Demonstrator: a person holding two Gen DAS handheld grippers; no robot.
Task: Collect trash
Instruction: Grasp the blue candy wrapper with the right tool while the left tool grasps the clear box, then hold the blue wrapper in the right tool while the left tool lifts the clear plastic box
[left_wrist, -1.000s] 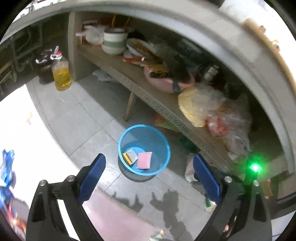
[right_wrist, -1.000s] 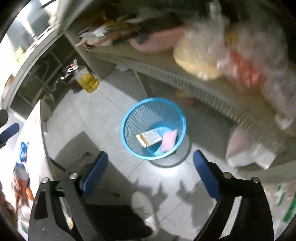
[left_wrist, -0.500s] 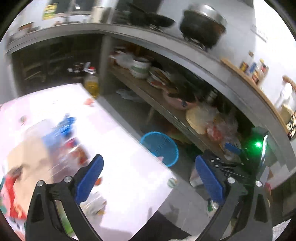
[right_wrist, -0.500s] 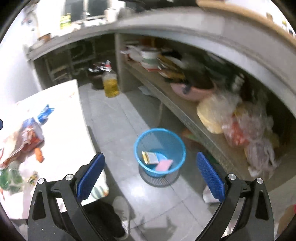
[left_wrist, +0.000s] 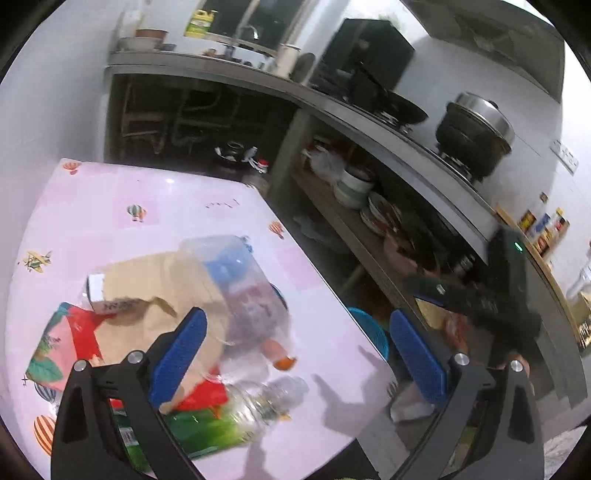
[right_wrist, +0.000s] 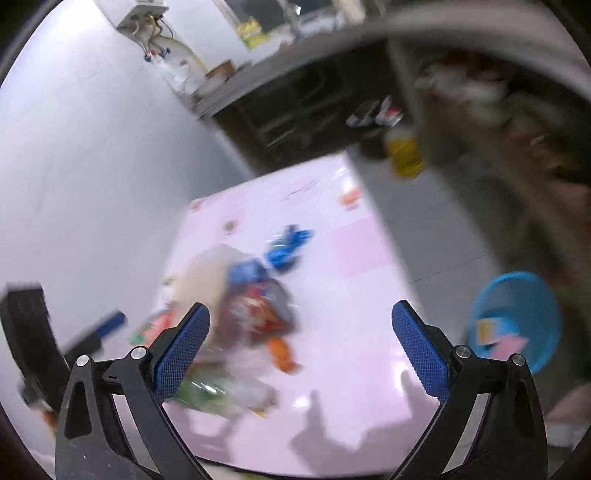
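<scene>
While both tongs (left_wrist: 293, 349) (right_wrist: 301, 345) gape empty, trash pile (left_wrist: 177, 317) beneath, blurred blue basket (right_wrist: 517, 317) seemingly rightward.

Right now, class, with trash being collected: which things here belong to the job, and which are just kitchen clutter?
Job:
clear plastic bottle
brown paper bag
blue basket
left gripper, open
right gripper, open

Clutter:
lidded pot
oil bottle
stacked bowls

Glossy pink tablecloth (left_wrist: 110, 206), clear plastic bottle (left_wrist: 266, 402), brown paper bag (left_wrist: 155, 284).
</scene>
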